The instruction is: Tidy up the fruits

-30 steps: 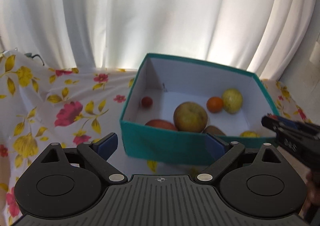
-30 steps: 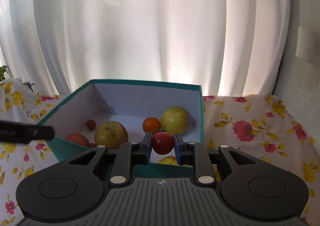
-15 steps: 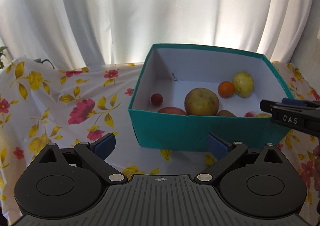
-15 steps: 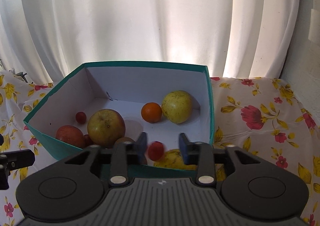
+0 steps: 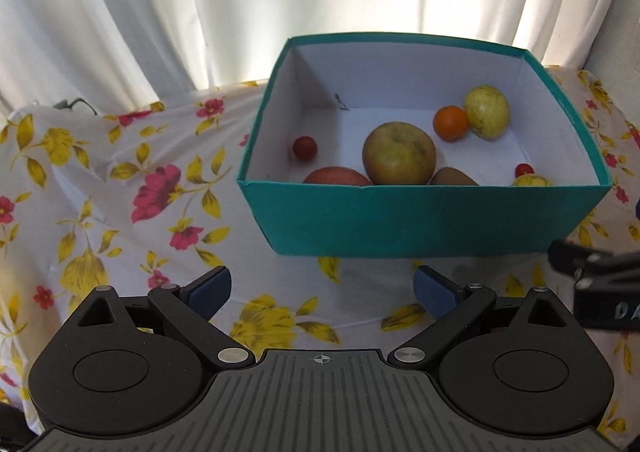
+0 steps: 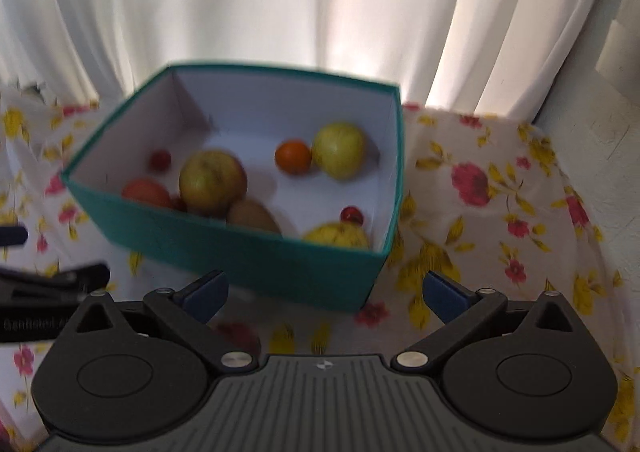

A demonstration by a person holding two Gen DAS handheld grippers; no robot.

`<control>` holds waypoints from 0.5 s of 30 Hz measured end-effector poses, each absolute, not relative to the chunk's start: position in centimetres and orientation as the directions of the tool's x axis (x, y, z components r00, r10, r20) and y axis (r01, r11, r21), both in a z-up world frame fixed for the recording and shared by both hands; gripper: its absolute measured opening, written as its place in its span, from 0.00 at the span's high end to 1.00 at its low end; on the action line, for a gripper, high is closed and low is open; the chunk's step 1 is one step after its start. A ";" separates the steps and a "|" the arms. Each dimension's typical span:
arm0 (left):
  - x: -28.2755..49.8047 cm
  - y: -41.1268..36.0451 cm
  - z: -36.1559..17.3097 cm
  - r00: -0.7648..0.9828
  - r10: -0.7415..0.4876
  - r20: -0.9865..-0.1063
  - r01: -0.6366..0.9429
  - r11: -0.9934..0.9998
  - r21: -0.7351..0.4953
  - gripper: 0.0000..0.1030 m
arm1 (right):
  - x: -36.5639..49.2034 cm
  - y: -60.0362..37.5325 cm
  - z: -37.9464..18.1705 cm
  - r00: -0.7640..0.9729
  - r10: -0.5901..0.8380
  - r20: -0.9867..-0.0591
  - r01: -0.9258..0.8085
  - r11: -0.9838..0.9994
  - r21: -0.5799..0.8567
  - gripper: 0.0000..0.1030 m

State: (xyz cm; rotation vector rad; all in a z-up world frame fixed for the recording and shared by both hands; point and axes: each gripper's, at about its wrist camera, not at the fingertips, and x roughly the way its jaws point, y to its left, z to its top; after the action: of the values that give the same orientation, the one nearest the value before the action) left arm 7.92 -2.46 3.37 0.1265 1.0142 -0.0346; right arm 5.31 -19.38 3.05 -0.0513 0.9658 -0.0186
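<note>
And it's in — the small red cherry tomato (image 6: 352,213) has dropped into the teal cardboard box (image 6: 256,256); right gripper (image 6: 325,294) now spread wide, empty, backing away, left gripper (image 5: 322,290) equally wide and empty. No loose fruit shows on the floral cloth (image 5: 120,188).

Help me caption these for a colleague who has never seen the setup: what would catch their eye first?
The teal box on the floral tablecloth, holding the fruit: a big green-yellow apple mid-box, and an orange beside a yellow fruit at the back right. In front of it, the left gripper and right gripper are both wide open and empty.
</note>
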 end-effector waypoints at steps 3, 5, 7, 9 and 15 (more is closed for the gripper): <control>8.6 -2.7 3.2 0.502 0.022 -0.865 0.086 0.993 0.075 0.03 | 5.5 -19.0 2.6 0.550 -0.075 -0.832 0.036 0.997 -0.066 0.00; 8.8 -3.0 3.1 0.495 0.028 -0.868 0.097 0.991 0.087 0.03 | 5.7 -18.9 2.3 0.527 -0.065 -0.847 0.047 0.998 -0.047 0.00; 8.9 -3.3 3.1 0.496 0.048 -0.867 0.102 0.988 0.113 0.03 | 5.9 -18.9 2.2 0.514 -0.061 -0.855 0.056 0.998 -0.038 0.00; 8.9 -3.4 3.1 0.495 0.053 -0.867 0.109 0.987 0.122 0.03 | 6.1 -19.0 2.1 0.503 -0.065 -0.862 0.066 0.997 -0.036 0.00; 10.2 -3.8 3.5 0.479 0.076 -0.874 0.114 0.983 0.148 0.03 | 6.9 -19.1 2.5 0.477 -0.089 -0.875 0.089 0.995 -0.052 0.00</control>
State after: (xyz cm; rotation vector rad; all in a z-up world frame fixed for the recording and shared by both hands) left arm 10.19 -3.79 3.47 0.1953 1.0724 -0.0233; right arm 6.92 -19.15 2.49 0.0002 1.0684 -0.1085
